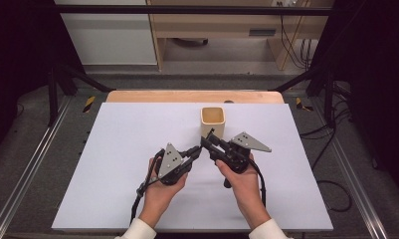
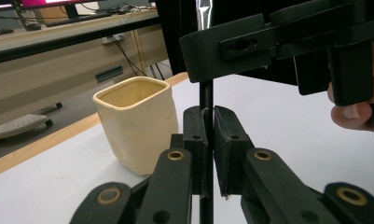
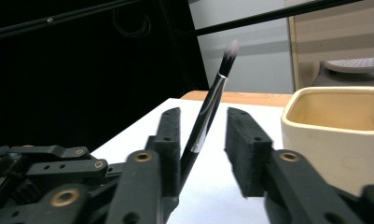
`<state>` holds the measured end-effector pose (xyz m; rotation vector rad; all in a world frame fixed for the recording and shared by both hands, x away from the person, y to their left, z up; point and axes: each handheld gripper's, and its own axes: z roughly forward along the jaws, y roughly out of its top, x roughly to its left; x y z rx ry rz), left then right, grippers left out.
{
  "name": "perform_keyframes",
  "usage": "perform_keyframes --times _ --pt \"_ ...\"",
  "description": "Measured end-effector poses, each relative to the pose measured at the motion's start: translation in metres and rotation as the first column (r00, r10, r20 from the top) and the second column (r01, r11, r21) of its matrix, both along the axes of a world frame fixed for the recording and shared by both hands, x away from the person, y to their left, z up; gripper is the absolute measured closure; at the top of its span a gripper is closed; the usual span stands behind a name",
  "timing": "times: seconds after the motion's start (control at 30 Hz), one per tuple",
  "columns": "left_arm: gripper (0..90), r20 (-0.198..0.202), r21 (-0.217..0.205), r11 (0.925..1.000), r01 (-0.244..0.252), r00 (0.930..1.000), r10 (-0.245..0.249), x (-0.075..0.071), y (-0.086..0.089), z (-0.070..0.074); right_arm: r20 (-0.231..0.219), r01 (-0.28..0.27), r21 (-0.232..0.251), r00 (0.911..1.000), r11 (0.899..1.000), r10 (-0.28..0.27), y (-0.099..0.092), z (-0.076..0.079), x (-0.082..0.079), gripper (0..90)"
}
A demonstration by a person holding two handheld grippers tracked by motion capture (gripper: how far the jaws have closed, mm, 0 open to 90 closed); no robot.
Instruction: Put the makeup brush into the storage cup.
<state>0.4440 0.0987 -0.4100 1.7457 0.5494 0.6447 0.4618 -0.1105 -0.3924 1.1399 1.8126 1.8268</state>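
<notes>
Brush [image 3: 208, 116] stands between right claw [image 3: 205, 135] jaws.

Your sleeves are white at both wrists, and each hand carries a black gripper: the left gripper [image 1: 196, 151] and the right gripper [image 1: 207, 141]. Each wears a grey three-cornered plate dotted with small holes on top and trails a black cable back past your wrist. Up close, the linkage arms show brass-coloured pivot rings, and the jaws end in thick, blocky black pads.
</notes>
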Motion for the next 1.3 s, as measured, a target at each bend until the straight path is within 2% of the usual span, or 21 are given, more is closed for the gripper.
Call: perform_keyframes --times 0.2,0.37,0.5,0.63,0.8,0.87,1.03,1.2,1.3 --pt "83.7 -0.003 0.000 1.0000 0.005 1.0000 -0.005 0.000 -0.003 -0.001 0.002 -0.026 -0.002 0.9996 1.000 0.026 -0.003 -0.001 0.000 77.4" --pt "83.6 -0.008 -0.012 0.9999 0.007 0.9999 -0.007 0.000 -0.005 -0.003 0.002 -0.073 0.023 0.9973 0.997 0.073 -0.003 0.000 -0.002 83.4" --pt "83.6 -0.011 -0.018 0.9997 0.016 0.9998 -0.016 -0.001 -0.006 -0.004 0.014 -0.074 0.002 0.9972 0.997 0.074 -0.005 0.001 -0.004 83.6" --pt "81.0 -0.014 -0.010 0.9998 0.016 0.9998 -0.016 -0.004 -0.004 -0.006 0.046 -0.044 -0.036 0.9979 0.998 0.046 -0.010 0.003 -0.005 83.5" --pt "69.6 -0.017 -0.003 1.0000 -0.002 0.9999 0.002 -0.006 0.005 -0.008 0.069 0.001 -0.111 0.9976 0.994 0.006 -0.023 0.004 -0.002 83.4" --pt "67.5 -0.017 -0.001 1.0000 -0.008 0.9998 0.008 -0.006 0.008 -0.009 0.071 0.004 -0.117 0.9974 0.993 0.005 -0.024 0.004 -0.002 83.5" --pt "50.7 -0.010 0.012 0.9992 -0.037 0.9992 0.038 -0.008 0.020 -0.010 0.087 0.019 -0.152 0.9962 0.988 -0.006 -0.029 0.006 -0.001 83.4" --pt "35.5 -0.025 0.009 0.9986 -0.052 0.9983 0.052 -0.008 0.036 -0.011 0.100 0.033 -0.170 0.9949 0.985 -0.016 -0.034 0.012 0.000 83.4" --pt "30.5 -0.022 -0.004 0.9980 -0.063 0.9977 0.063 -0.009 0.048 -0.011 0.101 0.038 -0.183 0.9947 0.982 -0.019 -0.038 0.016 0.001 83.4"
